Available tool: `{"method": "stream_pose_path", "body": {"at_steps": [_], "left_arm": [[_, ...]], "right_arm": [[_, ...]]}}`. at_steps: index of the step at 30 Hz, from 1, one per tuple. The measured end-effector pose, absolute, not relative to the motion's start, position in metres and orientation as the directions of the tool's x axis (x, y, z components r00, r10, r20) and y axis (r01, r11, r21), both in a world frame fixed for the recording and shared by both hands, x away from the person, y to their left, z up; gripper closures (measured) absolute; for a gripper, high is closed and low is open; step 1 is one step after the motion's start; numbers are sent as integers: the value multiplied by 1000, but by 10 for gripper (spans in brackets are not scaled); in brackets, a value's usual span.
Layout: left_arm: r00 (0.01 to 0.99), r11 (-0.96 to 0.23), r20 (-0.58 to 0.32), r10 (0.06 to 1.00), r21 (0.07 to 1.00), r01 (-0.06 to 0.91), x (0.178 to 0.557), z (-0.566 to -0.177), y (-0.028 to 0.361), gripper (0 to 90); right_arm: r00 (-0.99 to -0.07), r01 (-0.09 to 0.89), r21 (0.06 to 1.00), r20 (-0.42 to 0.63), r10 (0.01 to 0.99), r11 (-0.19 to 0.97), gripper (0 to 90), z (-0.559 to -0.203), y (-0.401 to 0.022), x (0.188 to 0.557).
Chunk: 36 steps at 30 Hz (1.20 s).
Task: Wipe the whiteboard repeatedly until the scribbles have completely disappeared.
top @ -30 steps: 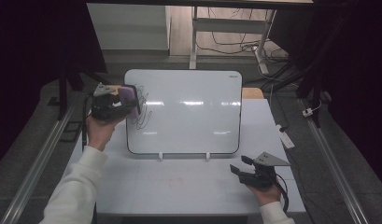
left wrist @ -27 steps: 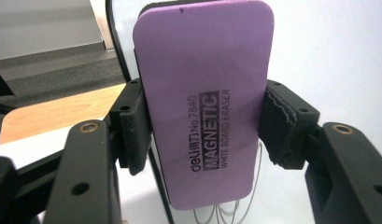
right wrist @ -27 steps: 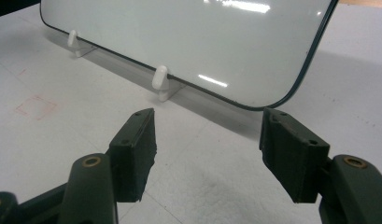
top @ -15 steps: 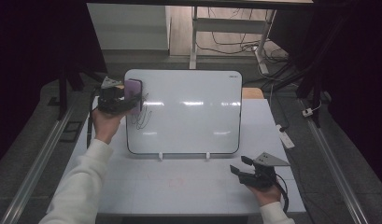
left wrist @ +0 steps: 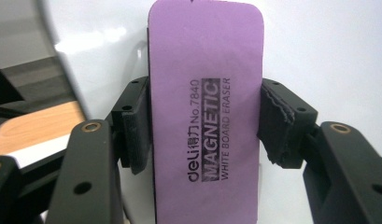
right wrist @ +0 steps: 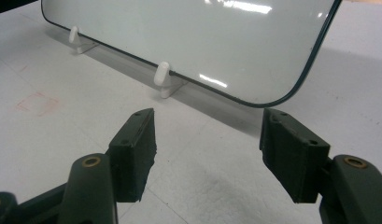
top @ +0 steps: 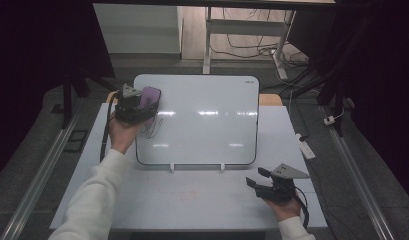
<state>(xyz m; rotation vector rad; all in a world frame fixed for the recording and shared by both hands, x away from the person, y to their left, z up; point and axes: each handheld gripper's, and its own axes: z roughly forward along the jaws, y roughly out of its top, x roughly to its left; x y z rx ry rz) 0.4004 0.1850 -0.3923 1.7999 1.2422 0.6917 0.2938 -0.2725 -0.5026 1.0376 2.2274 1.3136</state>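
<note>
The left gripper [top: 144, 106] fingers are clamping the purple magnetic eraser [left wrist: 206, 107] on the whiteboard [top: 207, 120]; the scribble [top: 153, 127] is awaiting wiping; right gripper [top: 257, 179] fingers are idling wide.

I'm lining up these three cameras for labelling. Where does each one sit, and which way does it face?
High view: above the person's side, facing forward and down on the table; both forearms, left gripper and right gripper show.
Left gripper view: on the left gripper, facing the whiteboard; its jaws clamp the purple eraser.
Right gripper view: on the right gripper, low over the table, facing the whiteboard's lower edge; its jaws stand open.
All three share the whiteboard.
</note>
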Motion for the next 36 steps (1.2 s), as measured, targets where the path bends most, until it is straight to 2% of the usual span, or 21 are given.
{"method": "stream_pose_path", "body": {"at_steps": [5,7,14,22,28,33,36], "left_arm": [[392,-242,46,919,850,468,396,-399,167,410],[399,-244,44,916,849,469,397,-397,170,410],[313,-178,26,949,865,469,407,-381,199,411],[308,-208,64,949,863,461,412,-377,194,411],[367,-211,30,930,861,462,409,-382,180,411],[411,-284,89,907,852,441,402,-393,160,410],[418,-276,76,905,852,444,402,-392,164,410]], "right_arm": [[-673,409,859,54,738,309,359,-503,-270,294],[-673,408,858,53,737,311,359,-503,-270,294],[-670,411,858,55,740,308,359,-503,-272,294],[-664,420,861,77,744,286,359,-503,-276,295],[-667,421,858,75,741,292,359,-504,-274,294],[-665,422,861,80,742,284,359,-504,-275,294],[-665,425,859,81,742,287,359,-504,-275,294]]}}
